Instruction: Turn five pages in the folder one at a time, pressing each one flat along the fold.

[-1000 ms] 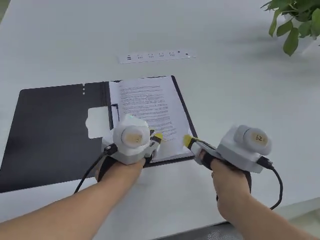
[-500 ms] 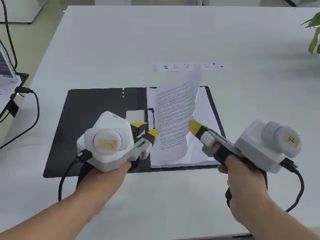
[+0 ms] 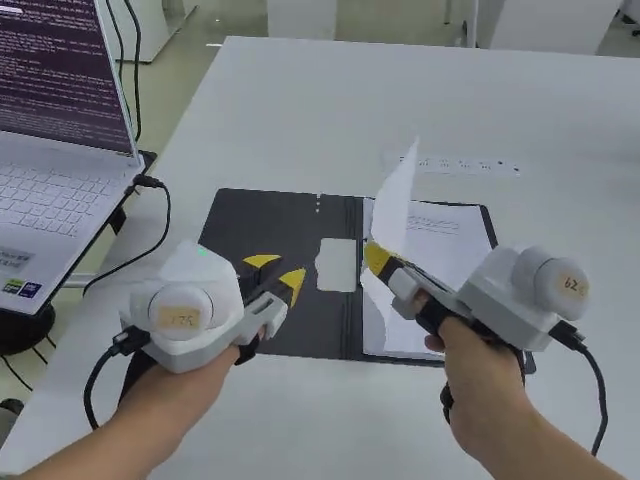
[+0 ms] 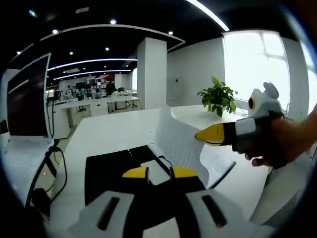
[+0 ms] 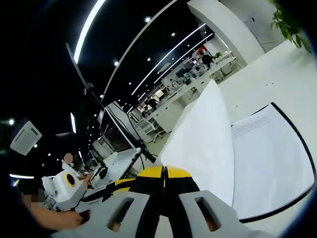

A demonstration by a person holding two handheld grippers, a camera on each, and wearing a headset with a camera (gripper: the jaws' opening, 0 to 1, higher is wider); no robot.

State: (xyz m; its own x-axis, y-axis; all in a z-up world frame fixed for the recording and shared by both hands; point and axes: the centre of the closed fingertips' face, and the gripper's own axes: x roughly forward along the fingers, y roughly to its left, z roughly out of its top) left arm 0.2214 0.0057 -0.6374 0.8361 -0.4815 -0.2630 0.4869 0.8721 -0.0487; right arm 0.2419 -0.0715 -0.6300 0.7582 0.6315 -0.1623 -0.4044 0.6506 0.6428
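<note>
Right gripper [image 3: 373, 257], fingers clenched on the printed page [image 3: 395, 195], holds it upright above the folder [image 3: 260, 220] for turning. Left gripper [image 3: 280, 272], fingers released, hovers ready to press.

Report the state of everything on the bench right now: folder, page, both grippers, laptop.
folder: open, lying flat.
lifted page: raised on edge over the fold, mid-turn, not yet pressed flat.
right gripper: shut on the lifted page near its lower edge.
left gripper: open, empty, above the folder's left cover.
laptop: lid open, screen lit.
</note>
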